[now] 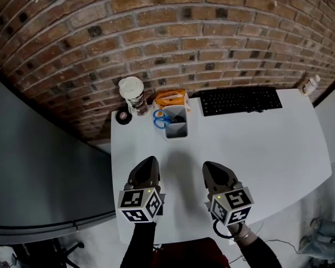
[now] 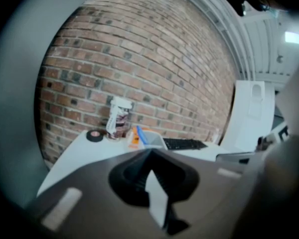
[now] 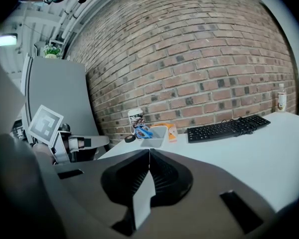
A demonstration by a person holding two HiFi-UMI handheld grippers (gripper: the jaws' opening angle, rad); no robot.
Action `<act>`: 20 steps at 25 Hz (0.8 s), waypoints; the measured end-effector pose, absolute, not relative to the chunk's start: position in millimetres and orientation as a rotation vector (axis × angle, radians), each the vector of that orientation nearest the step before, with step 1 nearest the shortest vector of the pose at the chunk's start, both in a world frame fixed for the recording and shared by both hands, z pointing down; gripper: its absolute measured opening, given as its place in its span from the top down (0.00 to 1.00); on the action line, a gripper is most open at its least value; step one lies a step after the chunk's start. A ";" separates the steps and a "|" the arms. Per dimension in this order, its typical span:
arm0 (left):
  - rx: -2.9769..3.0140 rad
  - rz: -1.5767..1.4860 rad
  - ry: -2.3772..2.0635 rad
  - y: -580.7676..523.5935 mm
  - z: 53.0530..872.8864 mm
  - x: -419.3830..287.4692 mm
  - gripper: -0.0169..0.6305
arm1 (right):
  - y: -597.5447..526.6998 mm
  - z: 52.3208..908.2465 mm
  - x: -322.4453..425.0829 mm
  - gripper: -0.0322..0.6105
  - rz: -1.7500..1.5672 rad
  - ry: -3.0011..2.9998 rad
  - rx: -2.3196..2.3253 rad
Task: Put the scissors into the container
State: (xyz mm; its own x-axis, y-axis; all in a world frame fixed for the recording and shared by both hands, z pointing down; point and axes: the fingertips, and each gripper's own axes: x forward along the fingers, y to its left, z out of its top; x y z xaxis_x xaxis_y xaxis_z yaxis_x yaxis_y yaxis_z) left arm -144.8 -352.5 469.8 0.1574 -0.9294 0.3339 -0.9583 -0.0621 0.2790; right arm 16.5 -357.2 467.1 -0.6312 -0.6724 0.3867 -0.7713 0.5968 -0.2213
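The blue-handled scissors [image 1: 161, 119] stand in the grey container [image 1: 177, 128] at the back of the white table [image 1: 268, 149], with the handles sticking out over its left rim. My left gripper [image 1: 148, 162] is shut and holds nothing, well short of the container on the near side. To its right, my right gripper [image 1: 211, 166] is also shut and holds nothing. The left gripper view shows my left gripper [image 2: 150, 153] with the jaws together, and far ahead the container [image 2: 152, 139] with the scissors [image 2: 139, 135]. The right gripper view shows my right gripper [image 3: 149, 152] with the jaws together, and the container [image 3: 157, 136] and scissors [image 3: 143, 132] ahead.
A lidded cup [image 1: 133, 95] and a black tape roll [image 1: 123, 116] sit left of the container, and an orange packet [image 1: 171, 99] lies behind it. A black keyboard [image 1: 240, 100] lies along the brick wall, with a small bottle [image 1: 310, 85] at the far right corner. A grey partition borders the table's left.
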 end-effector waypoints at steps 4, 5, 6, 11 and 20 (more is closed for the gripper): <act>2.019 0.091 -1.803 -335.6 463.0 -141.7 0.97 | -345.2 457.5 18.9 0.94 0.544 -2.585 1.163; 2.020 0.091 -1.807 -331.7 460.8 -141.1 0.97 | -343.4 454.9 20.5 0.94 0.533 -2.596 1.164; 2.022 0.092 -1.812 -327.9 458.6 -140.3 0.97 | -341.7 452.7 22.6 0.94 0.520 -2.606 1.167; 2.041 0.096 -1.832 -306.8 448.2 -135.3 0.97 | -327.1 442.8 30.4 0.94 0.479 -2.626 1.164; 2.069 0.088 -1.862 -267.0 429.0 -129.0 0.97 | -297.0 427.6 45.5 0.94 0.459 -2.645 1.165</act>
State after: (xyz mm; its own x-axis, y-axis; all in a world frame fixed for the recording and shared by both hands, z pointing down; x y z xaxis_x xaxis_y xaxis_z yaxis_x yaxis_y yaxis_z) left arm -129.0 -267.0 429.0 0.1321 -0.9513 0.2786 -0.9733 -0.0713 0.2182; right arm 45.5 -297.0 427.6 -0.6636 -0.6780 0.3160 -0.7449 0.6379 -0.1957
